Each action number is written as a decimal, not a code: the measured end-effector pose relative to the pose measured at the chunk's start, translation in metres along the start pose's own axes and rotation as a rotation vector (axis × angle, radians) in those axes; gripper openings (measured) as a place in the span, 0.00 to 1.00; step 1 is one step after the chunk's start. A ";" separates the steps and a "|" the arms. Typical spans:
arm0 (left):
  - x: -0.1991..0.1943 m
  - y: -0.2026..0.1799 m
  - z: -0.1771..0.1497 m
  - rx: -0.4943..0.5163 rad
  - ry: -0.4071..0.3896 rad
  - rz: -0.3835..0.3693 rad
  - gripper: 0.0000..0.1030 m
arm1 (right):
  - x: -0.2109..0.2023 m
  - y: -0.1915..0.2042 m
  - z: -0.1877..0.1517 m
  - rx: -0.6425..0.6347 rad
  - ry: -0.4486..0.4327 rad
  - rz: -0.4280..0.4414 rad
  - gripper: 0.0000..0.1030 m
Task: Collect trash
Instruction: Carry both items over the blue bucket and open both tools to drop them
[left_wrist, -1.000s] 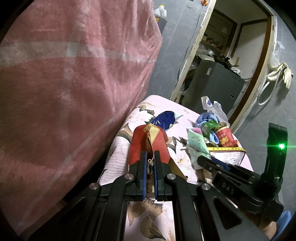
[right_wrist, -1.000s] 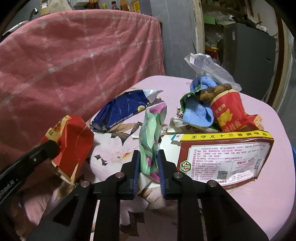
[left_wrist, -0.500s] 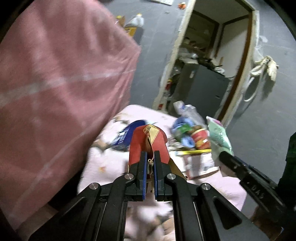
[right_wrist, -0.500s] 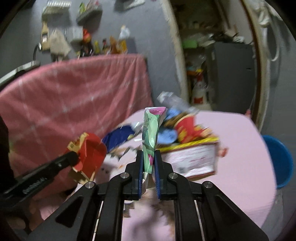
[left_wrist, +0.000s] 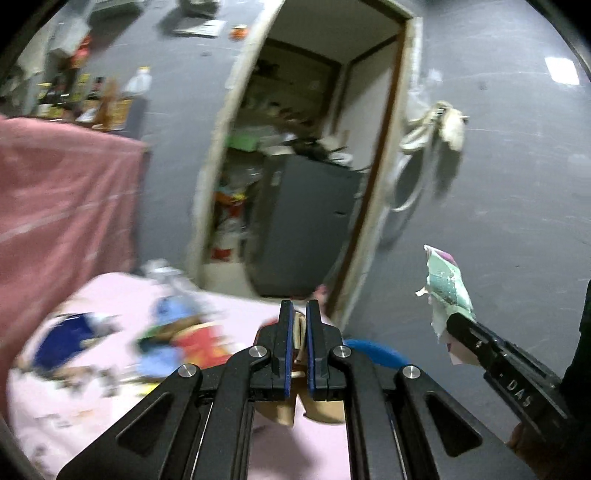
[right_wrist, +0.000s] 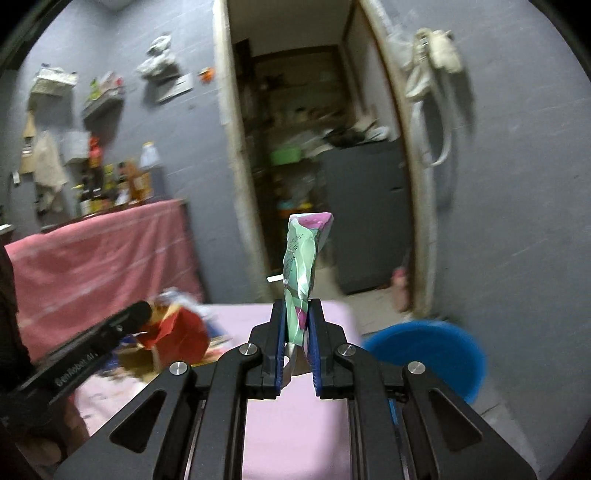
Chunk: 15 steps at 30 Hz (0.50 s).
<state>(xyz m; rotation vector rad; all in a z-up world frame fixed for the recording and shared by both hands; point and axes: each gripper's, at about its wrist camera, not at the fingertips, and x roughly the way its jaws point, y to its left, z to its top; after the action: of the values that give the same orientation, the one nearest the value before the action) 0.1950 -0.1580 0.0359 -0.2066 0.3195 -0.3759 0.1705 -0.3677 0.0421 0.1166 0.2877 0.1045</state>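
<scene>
Both grippers lifted off table, L gripper (left_wrist: 299, 314) clamps red wrapper (right_wrist: 177, 334), R gripper (right_wrist: 297, 314) clamps green wrapper (right_wrist: 301, 266), blue bin (right_wrist: 428, 350) in R view.

Cluttered home: condiment bottles (right_wrist: 110, 181), fridge (right_wrist: 364, 214), doorway.

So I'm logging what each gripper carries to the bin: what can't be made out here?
- Left wrist view: red wrapper mostly hidden by left gripper's own fingers.
- Table litter smeared by motion blur.
- Blue bin: inside hidden by its rim.
- Green wrapper print too blurred to read.
</scene>
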 end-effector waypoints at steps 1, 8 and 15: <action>0.010 -0.013 -0.001 0.012 -0.002 -0.019 0.04 | 0.003 -0.016 0.002 0.005 -0.013 -0.025 0.09; 0.102 -0.072 -0.005 0.030 0.078 -0.095 0.04 | 0.039 -0.091 -0.012 0.051 0.000 -0.141 0.10; 0.162 -0.103 -0.004 0.035 0.108 -0.122 0.04 | 0.070 -0.147 -0.028 0.106 0.023 -0.191 0.10</action>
<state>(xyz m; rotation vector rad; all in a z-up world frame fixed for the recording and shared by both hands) 0.3029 -0.3154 0.0147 -0.1725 0.4071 -0.5137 0.2416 -0.5020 -0.0229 0.1926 0.3261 -0.0995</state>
